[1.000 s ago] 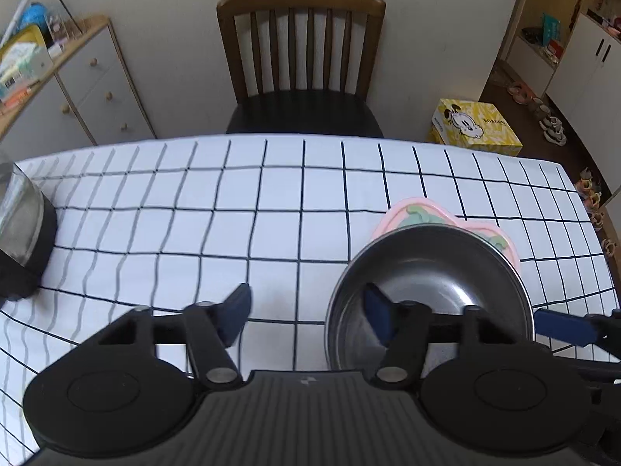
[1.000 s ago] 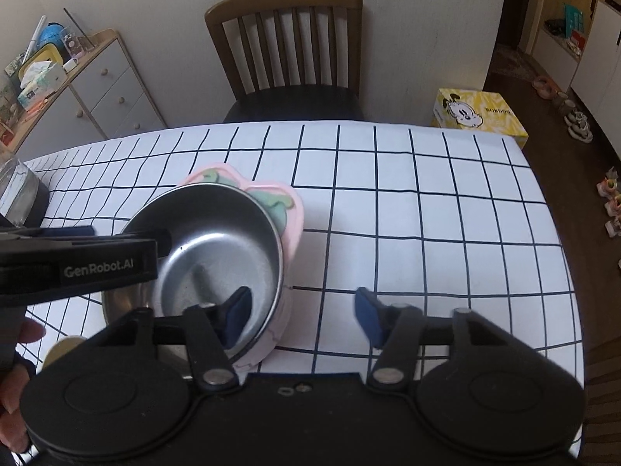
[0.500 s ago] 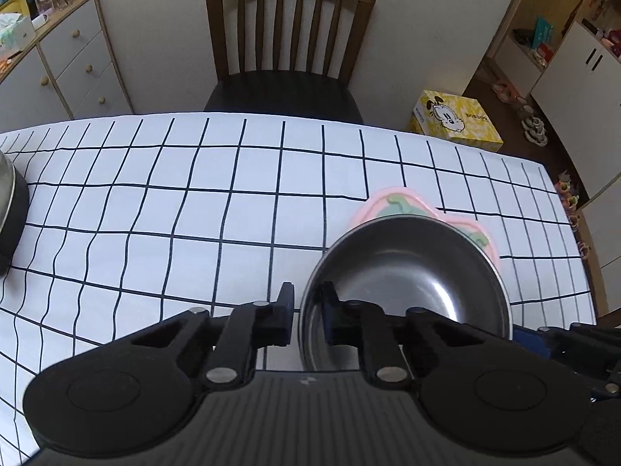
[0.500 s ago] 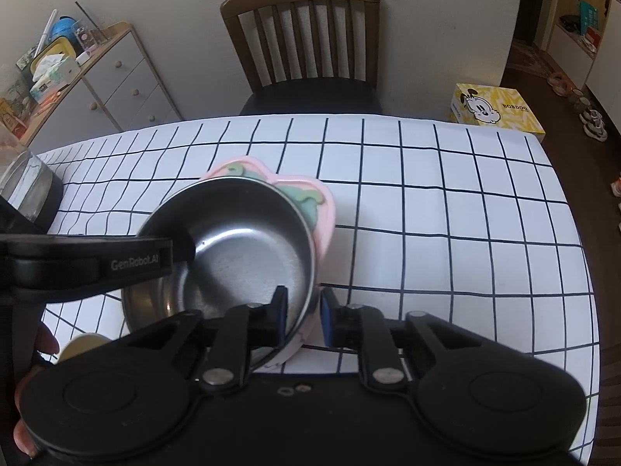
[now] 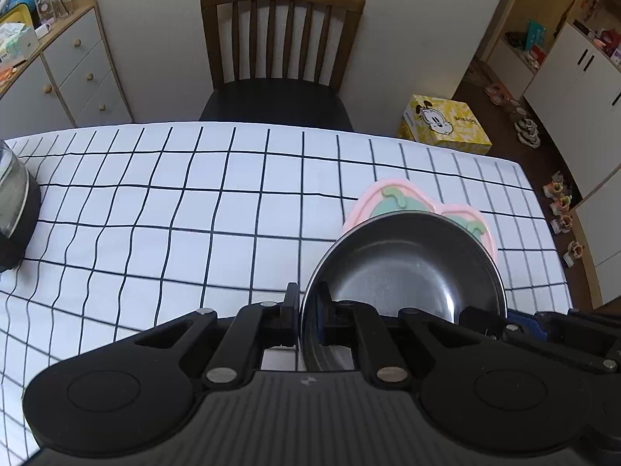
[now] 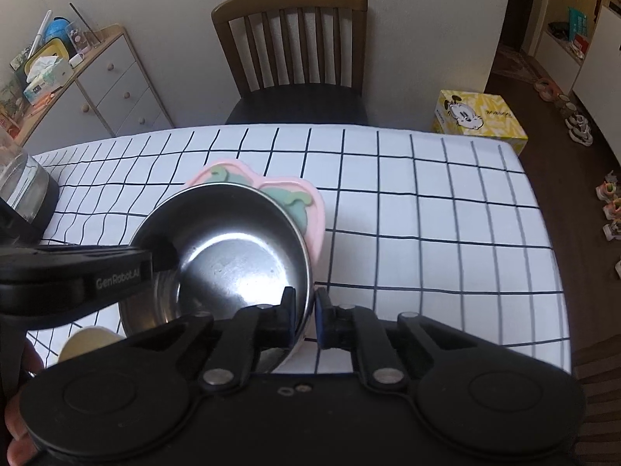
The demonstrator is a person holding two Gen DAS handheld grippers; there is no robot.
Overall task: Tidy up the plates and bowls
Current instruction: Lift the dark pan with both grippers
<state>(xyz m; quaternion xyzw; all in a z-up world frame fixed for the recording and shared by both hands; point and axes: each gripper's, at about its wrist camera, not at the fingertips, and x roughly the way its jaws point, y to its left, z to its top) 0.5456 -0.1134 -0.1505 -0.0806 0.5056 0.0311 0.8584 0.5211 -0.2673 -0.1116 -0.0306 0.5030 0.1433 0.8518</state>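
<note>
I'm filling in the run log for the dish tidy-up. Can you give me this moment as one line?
step: bowl grasp | left gripper: shut on steel bowl rim | right gripper: shut on opposite rim | bowl: over pink plate | table: checked cloth

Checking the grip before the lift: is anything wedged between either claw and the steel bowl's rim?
Nothing visible. The left claw is shut on one side of the steel bowl rim, the right claw on the opposite side, each pinching bare metal. The pink plate sits underneath the bowl, clear of both grips.
</note>
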